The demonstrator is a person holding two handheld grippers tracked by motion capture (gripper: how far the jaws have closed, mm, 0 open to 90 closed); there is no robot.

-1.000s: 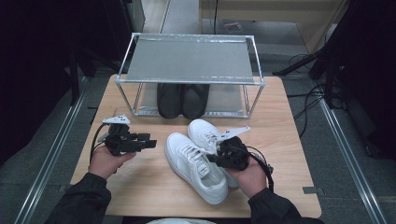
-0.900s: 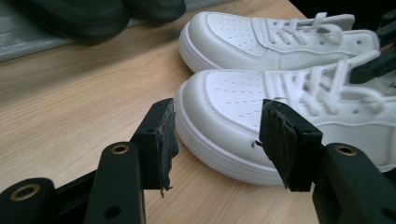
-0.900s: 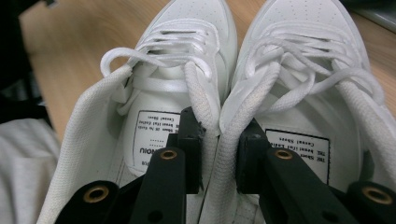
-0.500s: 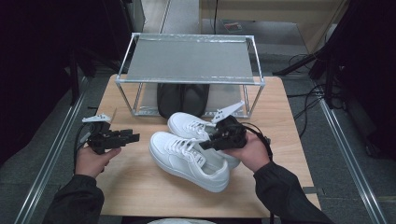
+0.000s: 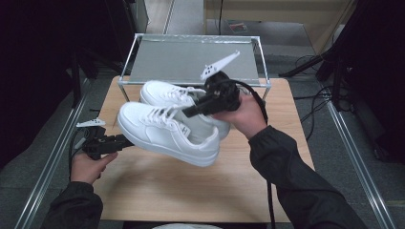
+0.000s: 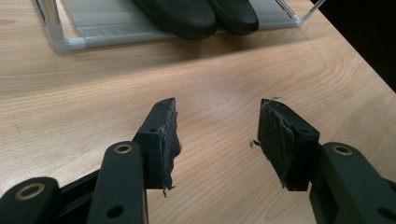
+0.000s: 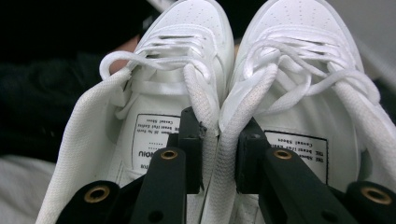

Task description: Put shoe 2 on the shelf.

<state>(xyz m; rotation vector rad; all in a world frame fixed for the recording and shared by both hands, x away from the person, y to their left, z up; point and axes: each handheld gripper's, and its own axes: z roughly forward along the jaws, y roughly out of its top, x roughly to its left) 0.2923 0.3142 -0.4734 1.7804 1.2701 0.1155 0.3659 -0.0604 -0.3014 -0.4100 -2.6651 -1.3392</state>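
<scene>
A pair of white sneakers (image 5: 162, 136) hangs in the air over the wooden table (image 5: 191, 195), toes pointing left. My right gripper (image 5: 189, 112) is shut on the two inner collars, pinched together. In the right gripper view both black jaws (image 7: 219, 135) press on those collars, with the left sneaker (image 7: 187, 42) and the right sneaker (image 7: 299, 42) stretching away from them. My left gripper (image 5: 122, 141) sits low at the table's left side, partly behind the nearer sneaker. Its jaws (image 6: 217, 126) stand open over bare wood, nothing between them.
A metal-framed shoe rack (image 5: 191, 59) with a grey top shelf stands at the back of the table. A pair of black shoes (image 6: 196, 14) lies on its lower shelf. Dark floor and cables surround the table.
The right hand has lifted the pair of white sneakers off the table and carried it up toward the rack. The left hand has drifted left to the table's edge.
</scene>
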